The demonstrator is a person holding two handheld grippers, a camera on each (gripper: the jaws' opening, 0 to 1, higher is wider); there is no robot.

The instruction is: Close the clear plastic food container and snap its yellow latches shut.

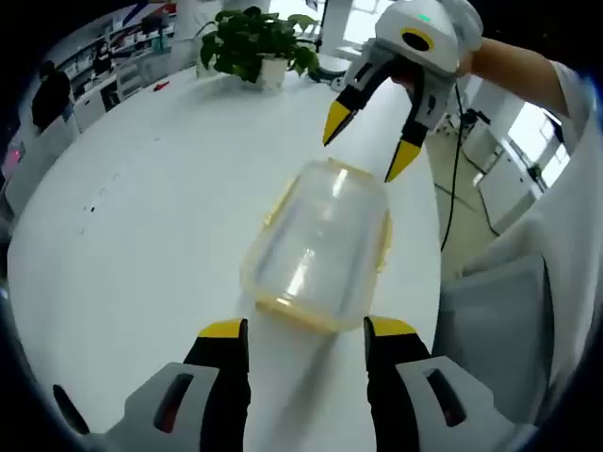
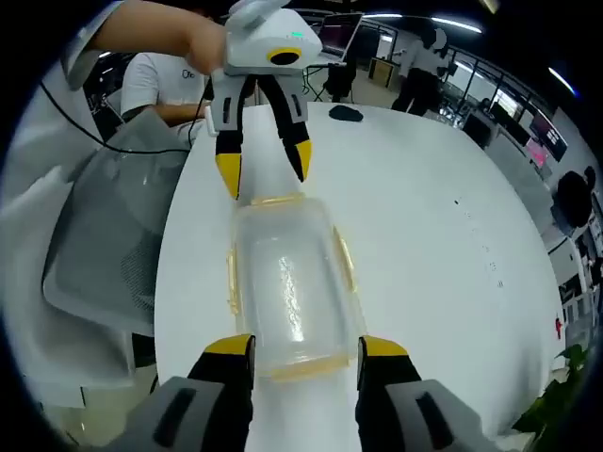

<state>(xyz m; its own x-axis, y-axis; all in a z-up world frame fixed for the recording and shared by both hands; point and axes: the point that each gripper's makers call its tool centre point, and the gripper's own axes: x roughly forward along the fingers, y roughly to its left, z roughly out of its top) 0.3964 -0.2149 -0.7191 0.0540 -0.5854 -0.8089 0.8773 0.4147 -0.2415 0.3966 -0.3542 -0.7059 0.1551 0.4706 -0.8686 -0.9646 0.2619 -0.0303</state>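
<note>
Left gripper view: clear container [image 1: 320, 247] near the table's [image 1: 141, 235] right edge, long axis running from left gripper [image 1: 306, 330], jaws wide, to right gripper [image 1: 366, 141], jaws wide; right gripper view: lid on, yellow latches [image 2: 343, 259] flank the long sides—light, slick, grip there.

A long, glossy white bench [image 1: 160, 217] runs away through an open-plan workroom. At its far end in the left gripper view stands a leafy green plant in a white pot [image 1: 256, 45]. Shelving with coloured items [image 1: 132, 42] lines the wall beyond, and bright windows [image 1: 542, 132] let in daylight. In the right gripper view, a grey mesh office chair [image 2: 108, 235] sits beside the bench, a small dark object [image 2: 346, 113] lies at its far end, and ceiling strip lights [image 2: 452, 24] glow overhead.
</note>
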